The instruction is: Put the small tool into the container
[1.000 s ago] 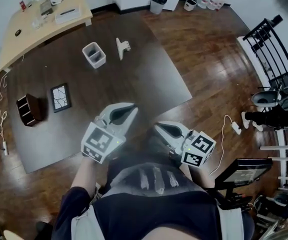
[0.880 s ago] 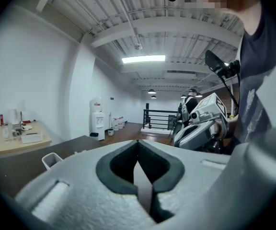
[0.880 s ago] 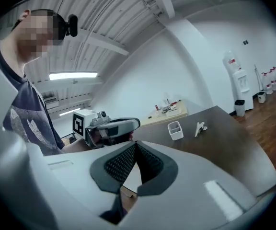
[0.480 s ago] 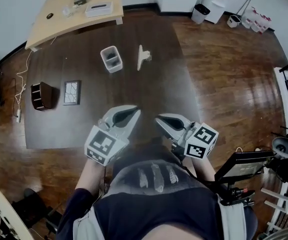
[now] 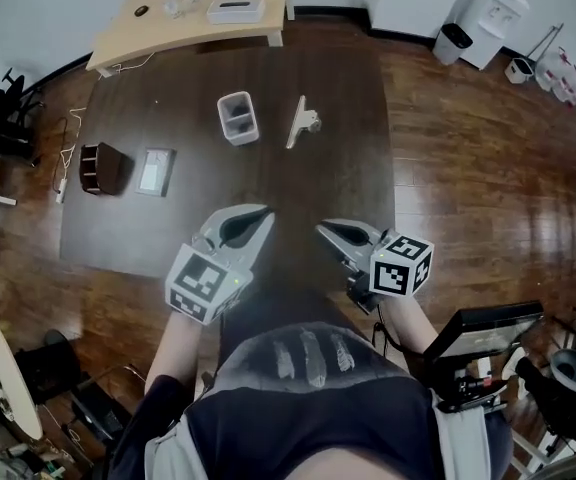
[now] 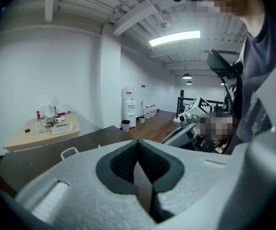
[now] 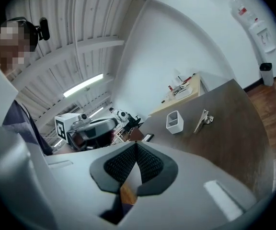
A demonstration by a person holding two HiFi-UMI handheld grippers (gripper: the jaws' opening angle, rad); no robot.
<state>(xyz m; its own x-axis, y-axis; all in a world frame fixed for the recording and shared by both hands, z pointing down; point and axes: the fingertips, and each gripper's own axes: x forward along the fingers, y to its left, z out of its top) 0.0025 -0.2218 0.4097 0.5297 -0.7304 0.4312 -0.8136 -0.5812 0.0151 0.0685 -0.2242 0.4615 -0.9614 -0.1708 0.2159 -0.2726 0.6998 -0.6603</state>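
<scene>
Small tool (image 5: 303, 121) lies on the tabletop (image 5: 198, 198) just right of the container (image 5: 238, 117), while left hand-held gripper (image 5: 256, 216) and right hand-held gripper (image 5: 326, 231), well short of the container, are pressed together and empty, so reaching without spreading them could knock it away.

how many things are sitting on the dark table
4: the white container near the far middle, the small tool just right of it, a flat framed panel toward the left, a brown box beside that at the left edge. The near edge is partly hidden.
</scene>
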